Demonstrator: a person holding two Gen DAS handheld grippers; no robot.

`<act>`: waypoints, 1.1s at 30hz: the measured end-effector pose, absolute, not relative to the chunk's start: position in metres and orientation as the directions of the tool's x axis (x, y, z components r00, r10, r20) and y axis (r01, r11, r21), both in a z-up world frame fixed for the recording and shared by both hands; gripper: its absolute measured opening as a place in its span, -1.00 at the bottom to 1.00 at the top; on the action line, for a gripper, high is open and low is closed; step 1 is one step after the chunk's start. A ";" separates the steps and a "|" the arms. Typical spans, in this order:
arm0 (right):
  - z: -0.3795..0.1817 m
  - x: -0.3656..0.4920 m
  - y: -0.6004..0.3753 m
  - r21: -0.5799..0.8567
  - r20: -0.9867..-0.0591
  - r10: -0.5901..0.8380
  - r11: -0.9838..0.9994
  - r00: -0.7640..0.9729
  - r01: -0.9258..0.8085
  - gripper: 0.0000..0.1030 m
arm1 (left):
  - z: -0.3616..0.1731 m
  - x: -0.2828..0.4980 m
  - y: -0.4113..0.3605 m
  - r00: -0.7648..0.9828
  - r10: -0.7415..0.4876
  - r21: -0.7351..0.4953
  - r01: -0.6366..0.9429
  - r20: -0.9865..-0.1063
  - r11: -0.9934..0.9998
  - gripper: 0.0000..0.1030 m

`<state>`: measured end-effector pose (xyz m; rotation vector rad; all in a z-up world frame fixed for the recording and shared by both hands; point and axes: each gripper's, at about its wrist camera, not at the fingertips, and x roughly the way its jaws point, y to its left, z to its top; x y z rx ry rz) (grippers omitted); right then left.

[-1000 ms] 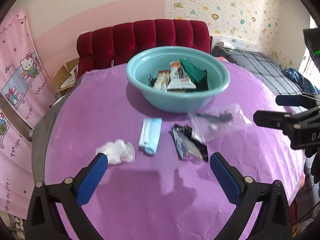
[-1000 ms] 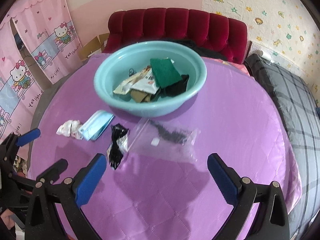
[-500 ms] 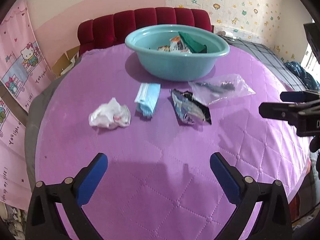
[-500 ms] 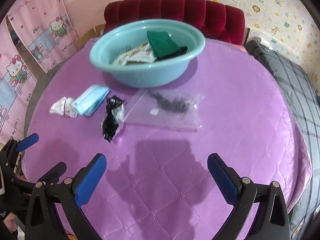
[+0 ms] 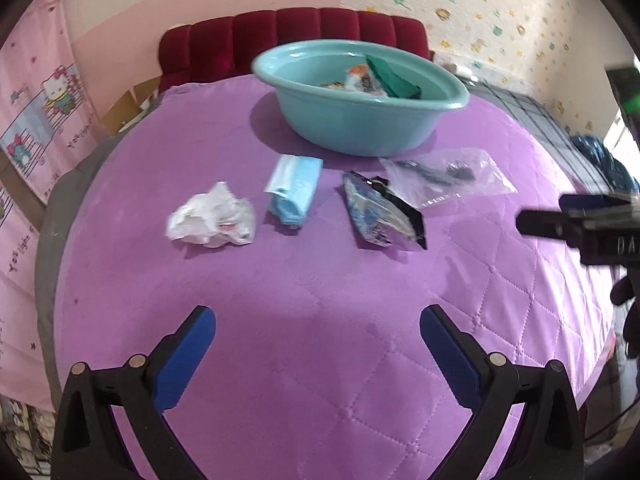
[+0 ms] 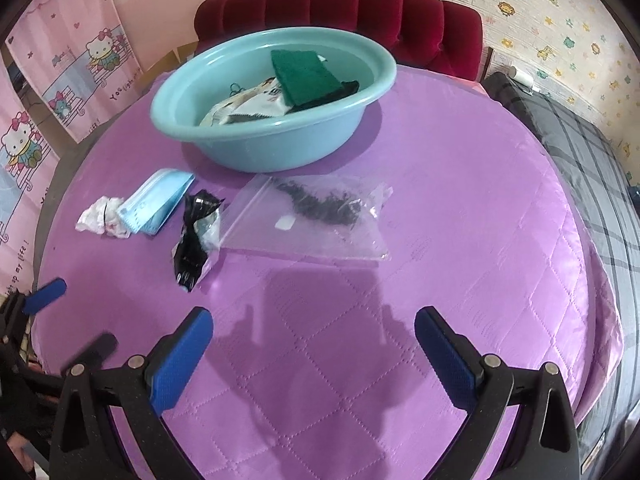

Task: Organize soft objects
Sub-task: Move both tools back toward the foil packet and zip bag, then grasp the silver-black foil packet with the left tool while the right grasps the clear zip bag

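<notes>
Left tool (image 5: 318, 334) spread wide, empty, above purple cloth (image 5: 304, 300); right tool (image 6: 314, 336) likewise wide, empty

Both wrist views look forward and down over the near edge of the purple table (image 5: 320, 280), toward the teal basin (image 5: 360, 120) at its far side. The left view sits left of the right one. Both share the basin (image 6: 272, 136) and the items before it.
</notes>
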<state>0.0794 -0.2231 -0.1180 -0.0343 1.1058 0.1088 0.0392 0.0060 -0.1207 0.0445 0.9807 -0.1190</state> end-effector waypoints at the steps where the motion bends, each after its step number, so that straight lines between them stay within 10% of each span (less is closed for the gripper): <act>1: -0.117 0.081 -0.224 0.029 -0.892 0.072 0.994 0.445 -0.104 1.00 | -0.123 0.040 0.001 0.545 -0.085 -0.012 0.135 -0.834 0.991 1.00; 28: -0.144 0.136 -0.244 0.066 -0.916 0.094 0.994 0.389 -0.083 1.00 | -0.156 0.110 -0.065 0.501 -0.115 0.037 0.283 -0.858 0.958 1.00; 33: -0.145 0.143 -0.245 0.068 -0.916 0.095 0.994 0.390 -0.082 1.00 | -0.161 0.118 -0.064 0.489 -0.117 0.032 0.286 -0.864 0.958 0.43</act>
